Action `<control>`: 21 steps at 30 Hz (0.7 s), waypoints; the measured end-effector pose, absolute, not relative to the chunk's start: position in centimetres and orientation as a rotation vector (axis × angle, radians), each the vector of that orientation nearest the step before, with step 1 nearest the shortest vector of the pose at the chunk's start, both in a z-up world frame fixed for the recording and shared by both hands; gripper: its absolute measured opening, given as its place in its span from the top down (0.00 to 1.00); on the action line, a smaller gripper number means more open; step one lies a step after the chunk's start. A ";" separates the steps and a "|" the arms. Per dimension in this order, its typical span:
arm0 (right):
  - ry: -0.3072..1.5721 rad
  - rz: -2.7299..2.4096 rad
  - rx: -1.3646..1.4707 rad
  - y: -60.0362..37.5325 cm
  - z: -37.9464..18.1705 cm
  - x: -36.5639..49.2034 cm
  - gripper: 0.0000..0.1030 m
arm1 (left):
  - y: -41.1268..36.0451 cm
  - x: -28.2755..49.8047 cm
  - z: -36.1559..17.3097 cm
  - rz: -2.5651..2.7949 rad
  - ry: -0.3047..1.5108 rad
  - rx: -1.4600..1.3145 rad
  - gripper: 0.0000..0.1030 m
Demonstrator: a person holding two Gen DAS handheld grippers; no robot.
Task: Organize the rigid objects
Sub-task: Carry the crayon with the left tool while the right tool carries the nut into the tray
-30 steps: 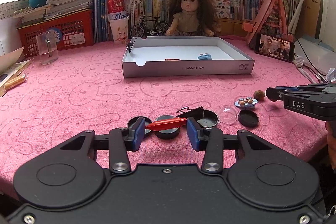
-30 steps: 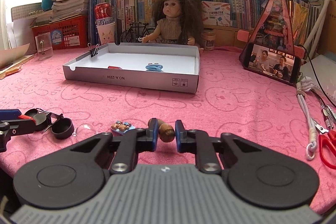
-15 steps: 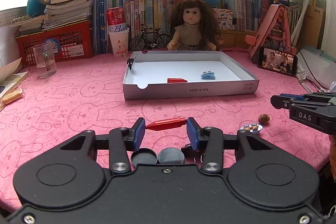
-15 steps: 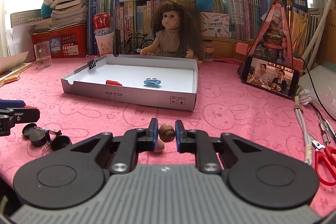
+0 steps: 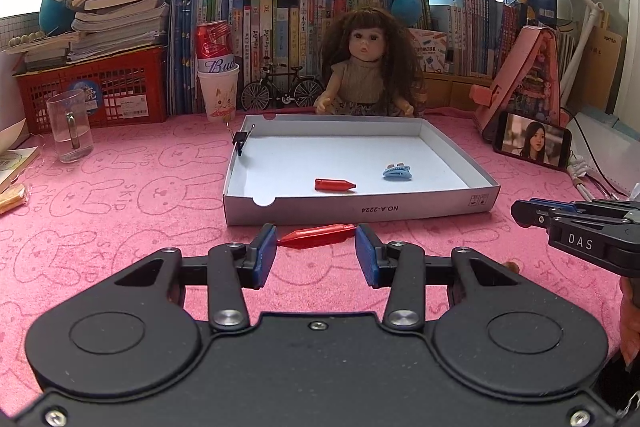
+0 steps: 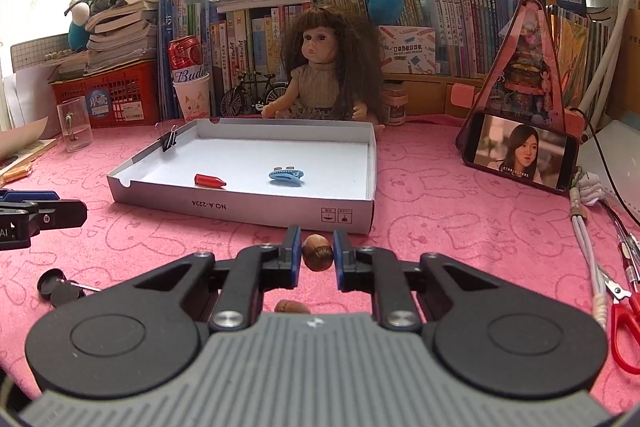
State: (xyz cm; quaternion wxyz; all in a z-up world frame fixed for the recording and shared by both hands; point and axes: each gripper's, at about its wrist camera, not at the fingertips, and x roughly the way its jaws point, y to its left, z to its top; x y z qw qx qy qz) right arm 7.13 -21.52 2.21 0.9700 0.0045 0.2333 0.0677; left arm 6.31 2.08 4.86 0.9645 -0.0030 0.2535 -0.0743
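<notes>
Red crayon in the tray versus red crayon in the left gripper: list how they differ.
The tray's red crayon lies loose on the white box tray floor, touched by nothing; the held red crayon is clamped end to end between the left gripper pads, outside the tray and nearer the camera. The tray one points its tip right; the held one points its tip left. Both are red, pointed and lie roughly crosswise in the left wrist view.

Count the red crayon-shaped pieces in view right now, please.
2: one red piece lies inside the white box; the other red piece is gripped endwise in the left gripper.
</notes>
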 end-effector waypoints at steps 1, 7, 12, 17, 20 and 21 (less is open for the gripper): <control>0.473 0.135 0.020 -21.6 2.3 7.5 0.80 | 2.1 6.7 5.0 -0.149 0.511 -0.007 0.61; 0.481 0.133 0.072 -22.0 2.7 10.0 0.80 | 2.2 10.1 5.7 -0.138 0.509 -0.016 0.61; 0.500 0.133 0.138 -22.4 2.9 12.4 0.80 | 2.3 13.2 5.7 -0.123 0.525 -0.032 0.61; 0.538 0.154 0.229 -23.0 2.7 15.0 0.80 | 2.5 16.4 5.0 -0.126 0.566 -0.054 0.61; 0.598 0.181 0.276 -23.3 2.6 17.3 0.80 | 2.4 18.9 4.5 -0.130 0.610 -0.054 0.61; 0.619 0.180 0.296 -23.5 2.5 18.2 0.80 | 2.4 19.7 4.3 -0.127 0.622 -0.055 0.61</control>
